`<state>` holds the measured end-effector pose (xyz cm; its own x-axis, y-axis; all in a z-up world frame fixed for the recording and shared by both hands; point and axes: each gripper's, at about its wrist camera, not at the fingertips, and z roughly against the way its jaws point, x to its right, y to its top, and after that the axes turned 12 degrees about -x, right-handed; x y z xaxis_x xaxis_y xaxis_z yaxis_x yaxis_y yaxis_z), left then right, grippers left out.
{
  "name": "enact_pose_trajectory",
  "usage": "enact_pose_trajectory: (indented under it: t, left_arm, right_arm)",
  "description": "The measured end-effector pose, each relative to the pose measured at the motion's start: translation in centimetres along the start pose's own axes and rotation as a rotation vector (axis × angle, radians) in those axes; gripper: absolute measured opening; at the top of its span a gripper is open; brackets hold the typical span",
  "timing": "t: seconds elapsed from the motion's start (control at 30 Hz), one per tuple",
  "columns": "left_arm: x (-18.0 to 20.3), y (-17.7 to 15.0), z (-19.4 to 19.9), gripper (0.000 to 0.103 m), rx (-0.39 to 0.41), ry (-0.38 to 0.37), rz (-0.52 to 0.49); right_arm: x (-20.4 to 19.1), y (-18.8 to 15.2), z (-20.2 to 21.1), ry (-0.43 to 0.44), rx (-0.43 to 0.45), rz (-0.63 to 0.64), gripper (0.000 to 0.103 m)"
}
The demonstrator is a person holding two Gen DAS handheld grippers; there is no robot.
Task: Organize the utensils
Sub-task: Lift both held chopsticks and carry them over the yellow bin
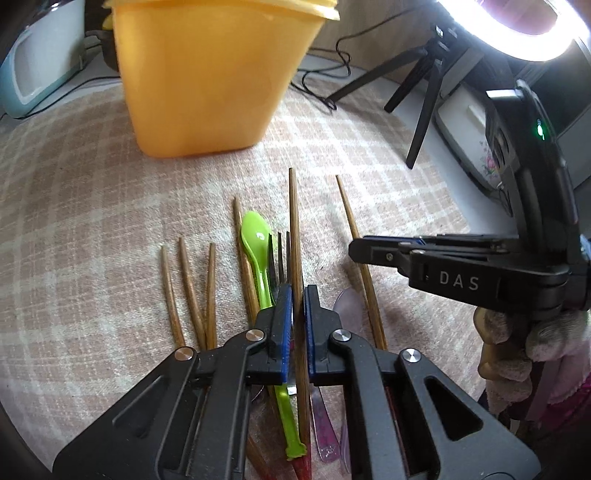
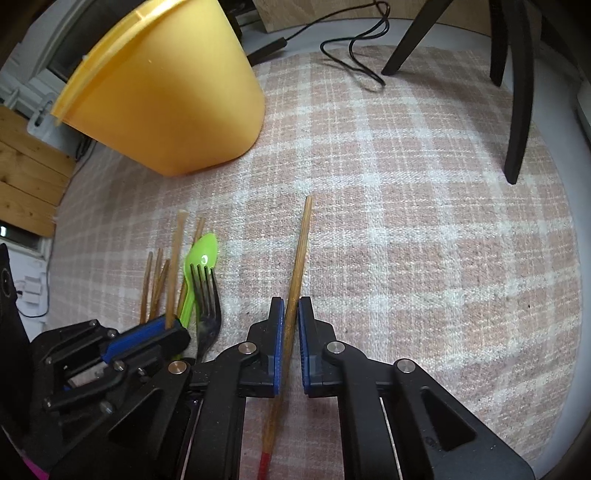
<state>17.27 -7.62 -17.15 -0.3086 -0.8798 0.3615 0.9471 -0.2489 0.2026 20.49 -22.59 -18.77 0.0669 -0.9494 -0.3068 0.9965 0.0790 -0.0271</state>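
In the left wrist view my left gripper [image 1: 297, 295] is shut on a long wooden chopstick [image 1: 294, 221] that points toward the yellow tub [image 1: 207, 81]. A green plastic spoon [image 1: 255, 236] and a dark fork [image 1: 280, 254] lie just left of it, with several more chopsticks [image 1: 190, 291] further left. My right gripper [image 2: 291, 306] is shut on another chopstick [image 2: 301, 251] with a red end, lying on the checked cloth. It also shows from the side as my right gripper [image 1: 356, 251]. My left gripper [image 2: 177, 330] sits low left beside the fork [image 2: 207, 295] and spoon [image 2: 201, 254].
The yellow tub [image 2: 166, 103] stands at the back of the pink checked cloth [image 2: 406, 240]. Black tripod legs [image 2: 517, 110] and a cable [image 2: 354, 59] are at the far right, under a ring light [image 1: 517, 33]. A gloved hand [image 1: 535, 339] holds the right gripper. Clear plastic utensils [image 1: 325, 424] lie under my left gripper.
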Motion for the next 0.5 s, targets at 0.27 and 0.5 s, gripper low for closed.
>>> enact_pose_trajectory:
  t: [0.27, 0.5]
  left_arm:
    - [0.1, -0.8, 3.6, 0.004, 0.071, -0.020, -0.007]
    - [-0.5, -1.4, 7.8, 0.004, 0.150, -0.015, -0.017]
  right_arm:
    - [-0.7, -1.6, 3.1, 0.030, 0.109, 0.030, 0.006]
    - [0.4, -4.5, 6.8, 0.067, 0.210, 0.043, 0.005]
